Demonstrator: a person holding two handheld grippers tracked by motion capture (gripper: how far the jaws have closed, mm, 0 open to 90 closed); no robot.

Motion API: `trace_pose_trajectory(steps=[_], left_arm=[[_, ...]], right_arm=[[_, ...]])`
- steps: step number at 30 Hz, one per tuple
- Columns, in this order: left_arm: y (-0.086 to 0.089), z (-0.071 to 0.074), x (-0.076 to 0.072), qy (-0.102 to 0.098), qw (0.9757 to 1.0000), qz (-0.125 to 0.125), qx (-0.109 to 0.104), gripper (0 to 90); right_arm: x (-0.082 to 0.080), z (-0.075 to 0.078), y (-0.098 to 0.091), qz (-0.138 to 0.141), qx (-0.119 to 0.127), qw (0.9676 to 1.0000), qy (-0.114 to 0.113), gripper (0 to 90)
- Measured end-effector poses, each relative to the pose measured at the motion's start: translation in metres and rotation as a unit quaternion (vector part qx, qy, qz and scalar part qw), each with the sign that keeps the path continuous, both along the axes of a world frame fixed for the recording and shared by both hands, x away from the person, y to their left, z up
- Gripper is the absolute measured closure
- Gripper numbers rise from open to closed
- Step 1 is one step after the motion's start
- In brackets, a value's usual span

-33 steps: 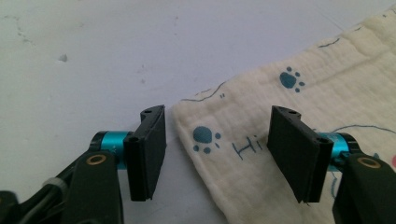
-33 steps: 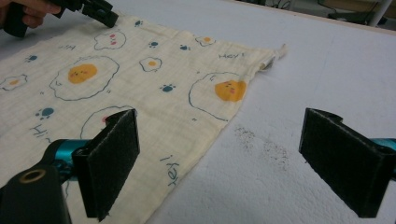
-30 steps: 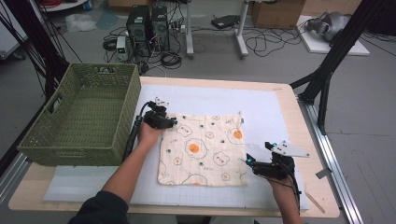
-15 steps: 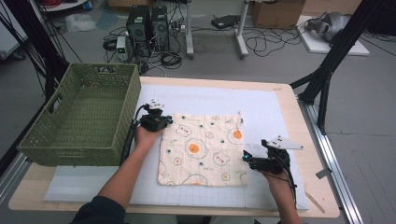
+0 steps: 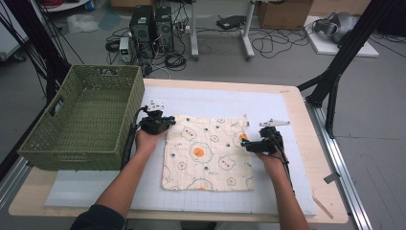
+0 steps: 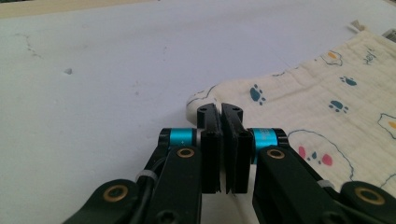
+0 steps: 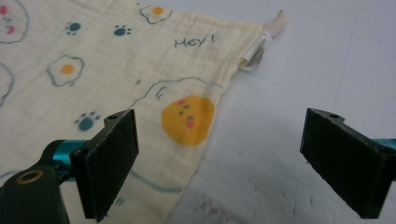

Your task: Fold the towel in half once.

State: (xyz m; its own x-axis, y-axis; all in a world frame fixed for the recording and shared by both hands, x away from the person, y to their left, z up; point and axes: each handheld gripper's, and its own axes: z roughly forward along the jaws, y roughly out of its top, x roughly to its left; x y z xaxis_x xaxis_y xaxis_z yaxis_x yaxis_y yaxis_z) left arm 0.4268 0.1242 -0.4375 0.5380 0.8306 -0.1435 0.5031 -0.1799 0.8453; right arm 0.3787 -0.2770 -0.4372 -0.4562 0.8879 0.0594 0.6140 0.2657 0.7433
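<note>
A cream cloth [image 5: 206, 153] printed with fried eggs and paw prints lies flat on the white mat [image 5: 215, 98]. My left gripper [image 5: 167, 122] is at the cloth's far left corner. In the left gripper view its jaws [image 6: 220, 109] stand together, pinching the cloth [image 6: 327, 102] just behind that curled corner. My right gripper [image 5: 245, 143] is at the cloth's right edge, open wide. In the right gripper view [image 7: 222, 130] one jaw hovers over the cloth [image 7: 116, 70] and the other over bare mat, with the cloth's edge between them.
A green woven basket [image 5: 72, 153] stands at the table's left, close to my left hand. A small sewn tag [image 7: 254, 51] sticks out at the cloth's far right corner. Black frame legs, cables and computer cases stand on the floor beyond the table.
My right hand has moved up and left from the table's near right to the cloth's right edge. The left hand has stayed at the far left corner.
</note>
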Motion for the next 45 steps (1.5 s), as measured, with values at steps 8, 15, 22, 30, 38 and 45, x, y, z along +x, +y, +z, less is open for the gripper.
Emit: trace_pose_trajectory(steps=[8, 15, 22, 30, 38, 45], left_arm=[[0.000, 0.000, -0.001, 0.003, 1.0000, 0.000, 0.005, 85.7], [0.001, 0.000, -0.002, 0.004, 1.0000, 0.004, 0.006, 85.4], [0.001, -0.002, 0.000, 0.004, 0.9999, 0.013, 0.010, 86.1], [0.008, 0.013, -0.001, -0.036, 0.9984, 0.037, -0.023, 86.2], [0.009, 0.025, -0.012, -0.051, 0.9982, 0.011, -0.030, 86.0], [0.011, 0.033, -0.030, -0.070, 0.9973, -0.006, -0.025, 86.0]], right_arm=[[0.040, -0.004, 0.017, 0.009, -0.023, 0.9996, 0.015, 19.9], [0.056, -0.009, 0.023, 0.000, -0.022, 0.9996, 0.017, 29.1], [0.056, -0.004, 0.021, 0.019, -0.017, 0.9995, 0.020, 79.9], [0.050, 0.013, 0.016, 0.014, -0.002, 0.9985, -0.053, 86.5], [0.038, 0.022, 0.016, 0.030, 0.011, 0.9976, -0.061, 86.8], [0.023, 0.027, 0.010, 0.042, 0.024, 0.9970, -0.061, 87.4]])
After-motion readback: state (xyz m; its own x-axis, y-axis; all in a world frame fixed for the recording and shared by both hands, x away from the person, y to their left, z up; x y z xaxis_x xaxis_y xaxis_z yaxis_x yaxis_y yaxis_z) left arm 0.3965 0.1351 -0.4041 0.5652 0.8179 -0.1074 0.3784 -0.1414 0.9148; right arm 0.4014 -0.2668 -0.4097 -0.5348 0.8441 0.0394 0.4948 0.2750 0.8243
